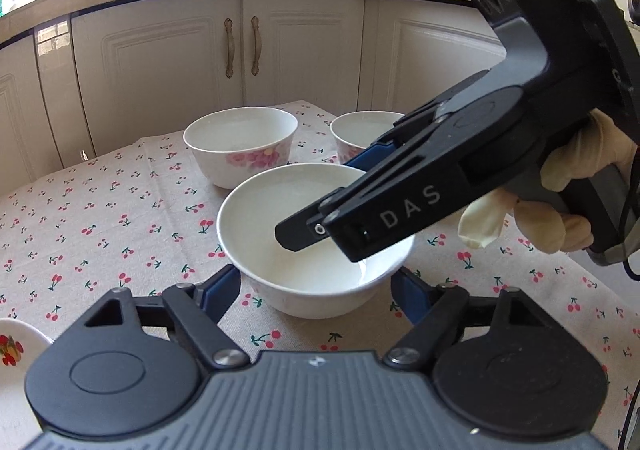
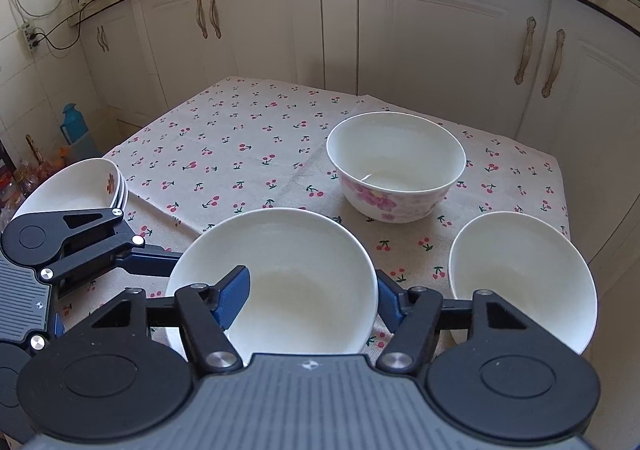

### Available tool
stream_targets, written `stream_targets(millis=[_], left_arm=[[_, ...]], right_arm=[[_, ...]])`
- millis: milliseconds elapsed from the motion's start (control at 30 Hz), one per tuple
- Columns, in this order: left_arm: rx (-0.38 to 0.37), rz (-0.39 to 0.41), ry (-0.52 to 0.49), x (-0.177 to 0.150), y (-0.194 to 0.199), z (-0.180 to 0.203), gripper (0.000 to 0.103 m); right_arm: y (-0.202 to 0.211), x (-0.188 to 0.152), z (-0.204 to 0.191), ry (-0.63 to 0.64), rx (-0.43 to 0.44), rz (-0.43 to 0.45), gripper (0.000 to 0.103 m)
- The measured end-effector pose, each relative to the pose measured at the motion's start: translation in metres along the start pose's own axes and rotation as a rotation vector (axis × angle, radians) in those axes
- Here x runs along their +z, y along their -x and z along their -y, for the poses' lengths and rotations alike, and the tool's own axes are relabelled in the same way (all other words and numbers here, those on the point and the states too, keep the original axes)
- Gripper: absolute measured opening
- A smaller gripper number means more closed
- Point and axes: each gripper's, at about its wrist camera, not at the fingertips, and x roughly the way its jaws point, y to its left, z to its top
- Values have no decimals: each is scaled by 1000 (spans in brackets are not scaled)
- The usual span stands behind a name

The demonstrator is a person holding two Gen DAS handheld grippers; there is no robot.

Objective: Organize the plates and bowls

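Observation:
A plain white bowl (image 1: pixel 304 210) (image 2: pixel 296 250) sits on the cherry-print tablecloth (image 1: pixel 100 230). My right gripper (image 2: pixel 312 282) (image 1: pixel 316 196) straddles its right wall. The left finger (image 2: pixel 234 296) is inside the bowl and the right pad (image 2: pixel 386 300) lies against the outer wall, so it is shut on it. My left gripper (image 1: pixel 316 278) is open, with its blue pads (image 1: pixel 222 290) flanking the bowl's near side, close to the wall. A floral bowl (image 1: pixel 240 146) (image 2: pixel 396 166) and another white bowl (image 1: pixel 360 130) (image 2: pixel 520 270) stand beyond. A stack of plates (image 2: pixel 76 186) rests at the left edge.
White cabinets (image 1: pixel 160 62) close off the far side, just past the table's back edge. A gloved hand (image 1: pixel 560 210) holds the right gripper's handle. The plate stack's rim (image 1: pixel 16 346) shows at lower left. A blue flask (image 2: pixel 74 130) stands on the floor to the left.

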Motion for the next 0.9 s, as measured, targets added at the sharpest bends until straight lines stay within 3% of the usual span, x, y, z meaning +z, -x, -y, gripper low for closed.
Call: stream_targets(millis=[467,900], left_arm=[[-12,-15,-31,-1,5,2,82],[-31,-20,-89,-10,38,13,82]], right_arm=[[5,-3,-2,-16,13,-16,70],[32,-15,-30,-3,7,-24,70]])
